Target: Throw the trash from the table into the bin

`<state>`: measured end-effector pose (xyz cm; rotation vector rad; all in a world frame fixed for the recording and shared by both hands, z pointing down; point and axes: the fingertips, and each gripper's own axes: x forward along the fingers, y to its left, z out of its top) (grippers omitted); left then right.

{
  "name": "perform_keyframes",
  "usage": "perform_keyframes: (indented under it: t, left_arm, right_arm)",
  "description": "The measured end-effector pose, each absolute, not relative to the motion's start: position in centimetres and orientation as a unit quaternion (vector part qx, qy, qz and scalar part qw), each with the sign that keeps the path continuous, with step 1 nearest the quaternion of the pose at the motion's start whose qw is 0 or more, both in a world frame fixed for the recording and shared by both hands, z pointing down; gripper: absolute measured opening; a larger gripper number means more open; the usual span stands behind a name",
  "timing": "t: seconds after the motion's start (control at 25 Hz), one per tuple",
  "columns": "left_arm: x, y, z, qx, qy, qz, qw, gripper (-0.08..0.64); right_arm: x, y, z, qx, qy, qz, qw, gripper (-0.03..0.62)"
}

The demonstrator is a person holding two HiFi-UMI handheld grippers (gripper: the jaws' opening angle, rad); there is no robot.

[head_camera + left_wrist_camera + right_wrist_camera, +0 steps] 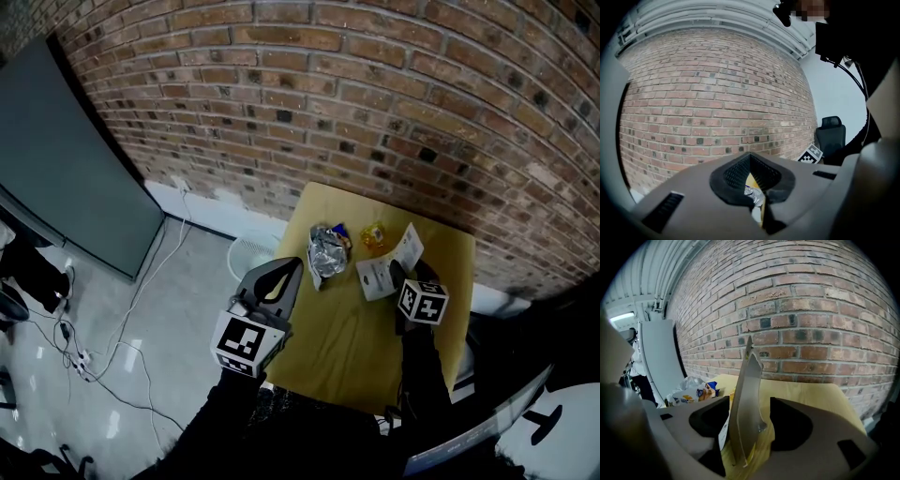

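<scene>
Red brick is filling the far side of the scene as a wall (375,94), and the pale wooden bench (356,347) is standing against it. The right gripper (394,274) is reaching over the right part of the bench, and its fingers are pinching a white card (375,277), which is standing on edge between them. The left gripper (292,267) is hanging over the left edge of the bench with its fingers pressed together at the tips, and I am seeing nothing held in them. A crumpled foil wrapper (326,253) is lying on the bench just beyond these tips. A blue packet (339,230) is touching its far side, and a small yellow scrap (373,236) is lying near, to the right.
</scene>
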<state>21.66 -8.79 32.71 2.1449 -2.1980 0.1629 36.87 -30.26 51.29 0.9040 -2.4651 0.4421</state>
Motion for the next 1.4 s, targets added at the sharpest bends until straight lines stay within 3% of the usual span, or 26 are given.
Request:
perform_keyframes:
  t: [0.12, 0.24, 0.28, 0.64, 1.4]
  left_arm:
    - [21.7, -8.9, 32.9, 0.696, -0.715, 0.055, 0.034, 0.006]
    - [21.6, -9.0, 33.1, 0.693, -0.718, 0.058, 0.037, 0.006]
    - [21.5, -9.1, 33.1, 0.692, -0.719, 0.060, 0.037, 0.006]
    - [20.5, -8.4, 33.2, 0.676, -0.733, 0.060, 0.039, 0.006]
    - [16.6, -5.4, 32.0, 0.690, -0.723, 0.030, 0.024, 0.006]
  right_arm:
    - [37.1, -30.3, 51.6, 0.327, -0.899, 0.161, 0.244, 0.244]
    - [37.4, -30.6, 51.6, 0.331, -0.898, 0.142, 0.251, 0.043]
    - [37.5, -30.7, 51.4, 0.330, -0.900, 0.137, 0.249, 0.027]
    - [38.0, -30.1, 49.7, 0.322, -0.905, 0.102, 0.257, 0.014]
    - [36.7, -27.5, 40.6, 0.360, -0.910, 0.065, 0.194, 0.014]
